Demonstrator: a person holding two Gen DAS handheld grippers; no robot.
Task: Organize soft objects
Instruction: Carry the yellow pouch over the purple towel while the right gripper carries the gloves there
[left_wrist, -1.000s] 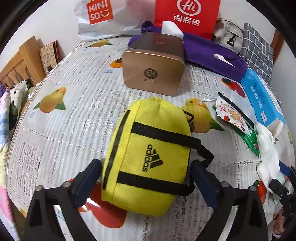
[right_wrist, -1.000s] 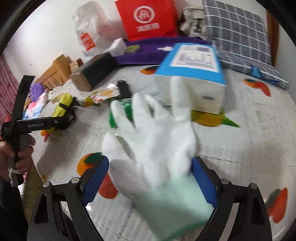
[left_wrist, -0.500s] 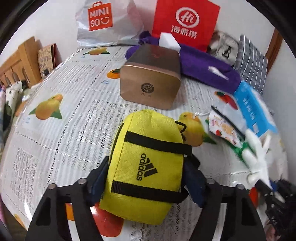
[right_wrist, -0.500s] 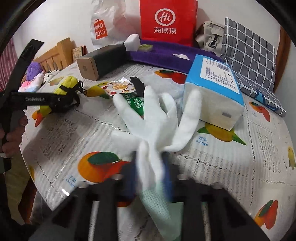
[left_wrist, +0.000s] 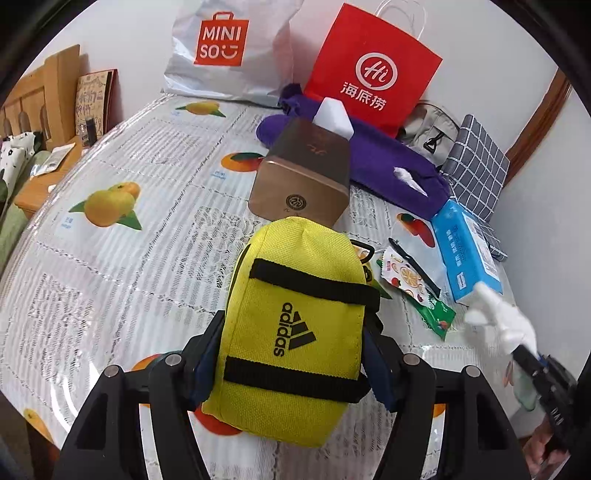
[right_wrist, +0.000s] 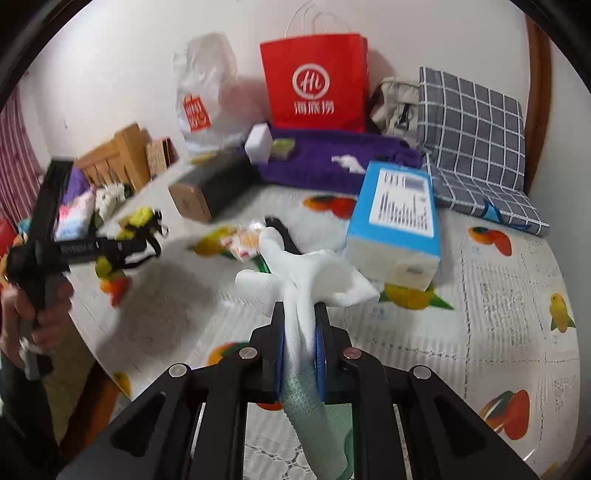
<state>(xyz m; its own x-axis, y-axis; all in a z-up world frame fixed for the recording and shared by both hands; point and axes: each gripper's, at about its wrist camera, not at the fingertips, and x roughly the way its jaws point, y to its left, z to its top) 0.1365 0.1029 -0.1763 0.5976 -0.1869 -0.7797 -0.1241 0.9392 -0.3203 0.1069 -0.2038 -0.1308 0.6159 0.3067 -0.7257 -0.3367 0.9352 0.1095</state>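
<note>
My left gripper (left_wrist: 291, 354) is shut on a yellow adidas pouch (left_wrist: 295, 325) with black straps, held a little above the fruit-print tablecloth (left_wrist: 110, 258). My right gripper (right_wrist: 300, 325) is shut on a white glove (right_wrist: 306, 273) with a pale green cuff, lifted off the table; its fingers flop forward. The glove and right gripper also show at the right edge of the left wrist view (left_wrist: 502, 321). The left gripper with the pouch shows, blurred, in the right wrist view (right_wrist: 136, 236).
A bronze tissue box (left_wrist: 303, 177), a purple cloth (left_wrist: 388, 162), a blue-and-white tissue pack (right_wrist: 399, 221), snack packets (left_wrist: 410, 280), a red paper bag (left_wrist: 373, 70), a Miniso bag (left_wrist: 229, 51) and a checked cushion (right_wrist: 476, 147) crowd the table's back and right.
Both grippers closed: the left on the yellow pouch, the right on the white glove. Both objects have risen off the tablecloth.
</note>
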